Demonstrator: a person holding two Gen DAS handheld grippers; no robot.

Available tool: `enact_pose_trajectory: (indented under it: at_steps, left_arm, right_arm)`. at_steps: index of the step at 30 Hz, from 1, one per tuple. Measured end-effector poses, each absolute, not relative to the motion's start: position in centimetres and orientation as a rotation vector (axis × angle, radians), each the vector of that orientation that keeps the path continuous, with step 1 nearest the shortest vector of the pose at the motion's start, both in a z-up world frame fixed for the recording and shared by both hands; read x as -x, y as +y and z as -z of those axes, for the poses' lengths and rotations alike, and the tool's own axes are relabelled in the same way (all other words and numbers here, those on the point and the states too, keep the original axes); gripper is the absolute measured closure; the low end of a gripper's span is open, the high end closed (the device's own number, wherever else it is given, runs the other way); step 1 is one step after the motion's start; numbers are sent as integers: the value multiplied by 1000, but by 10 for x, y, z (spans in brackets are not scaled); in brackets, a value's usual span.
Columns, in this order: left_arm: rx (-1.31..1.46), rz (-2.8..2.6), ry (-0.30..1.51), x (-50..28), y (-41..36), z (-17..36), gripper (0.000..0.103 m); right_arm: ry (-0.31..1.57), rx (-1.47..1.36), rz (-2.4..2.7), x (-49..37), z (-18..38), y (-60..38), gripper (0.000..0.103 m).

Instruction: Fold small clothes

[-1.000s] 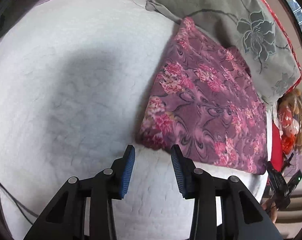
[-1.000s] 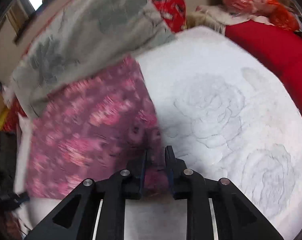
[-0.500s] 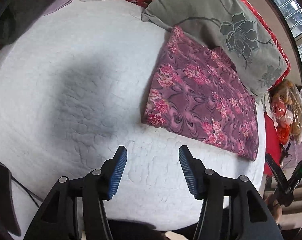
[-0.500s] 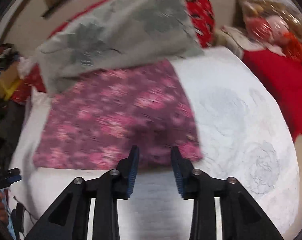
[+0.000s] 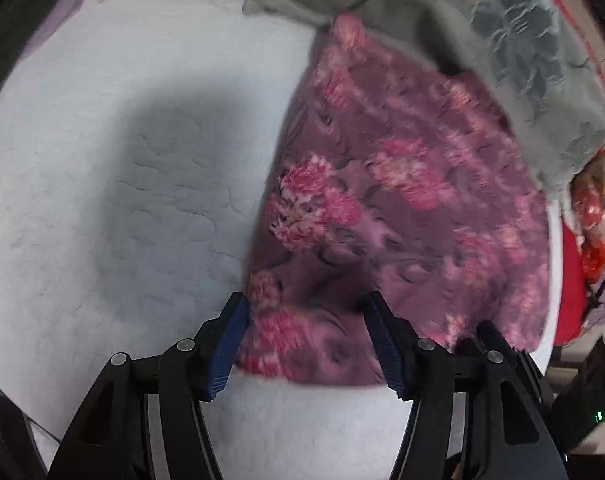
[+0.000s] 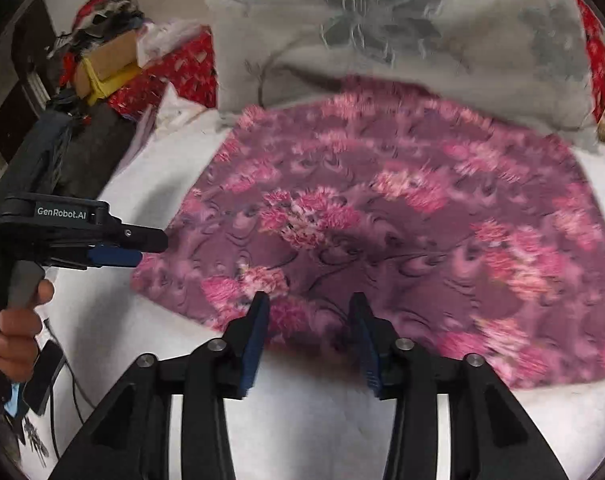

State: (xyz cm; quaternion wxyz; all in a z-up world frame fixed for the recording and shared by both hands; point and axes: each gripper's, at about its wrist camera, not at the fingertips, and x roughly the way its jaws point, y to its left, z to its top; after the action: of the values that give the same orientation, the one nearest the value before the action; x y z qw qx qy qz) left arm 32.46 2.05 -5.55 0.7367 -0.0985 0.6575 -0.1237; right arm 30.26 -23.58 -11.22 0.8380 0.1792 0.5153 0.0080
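The white quilted bed (image 5: pixel 114 168) carried everything and gave a broad, soft surface for folding. At its far side lay a grey pillow with a flower pattern (image 6: pixel 402 40), its near edge lapping just over the far edge of the garment, so that edge was probably pinned a little.

The purple floral cloth (image 6: pixel 382 220) lay flat on the bed, seemingly already folded into a rough rectangle, with its near hem facing both tools. That layout suited a grab along the near hem, likely to carry it over for another fold.

The left claw (image 5: pixel 306 336) stood wide open at the cloth's near left corner, its blue pads to either side of that corner and nothing held between them; the corner is the natural handle for turning fabric without bunching. In the right wrist view it came in from the left, just above the corner.

The right claw (image 6: pixel 308 334) was also open, somewhat less wide, and empty, its tips at the near hem further along, placed apart from the left so the hem could be lifted evenly. Both views were blurred, so contact with the cloth could not be told.
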Motion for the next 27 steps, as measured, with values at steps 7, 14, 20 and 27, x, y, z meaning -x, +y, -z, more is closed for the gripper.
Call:
enact_pose_trajectory:
  at_steps: [7,14,20,27]
  left_arm:
    - [313,325,1398,-370,60,36,46]
    - [243,344,1387,-405,60,16,45]
    - [199,403,1404,-425,40,10,44]
    - [265,465,1421,-456,20,28,40]
  right_arm:
    - [965,-116,-158,-298,88,-175,45]
    - [893,370,-257,-309,98,-64,40]
    - [774,609,-115,-335,112,-30,45]
    - [710,505,-91,-338,97,-58,93]
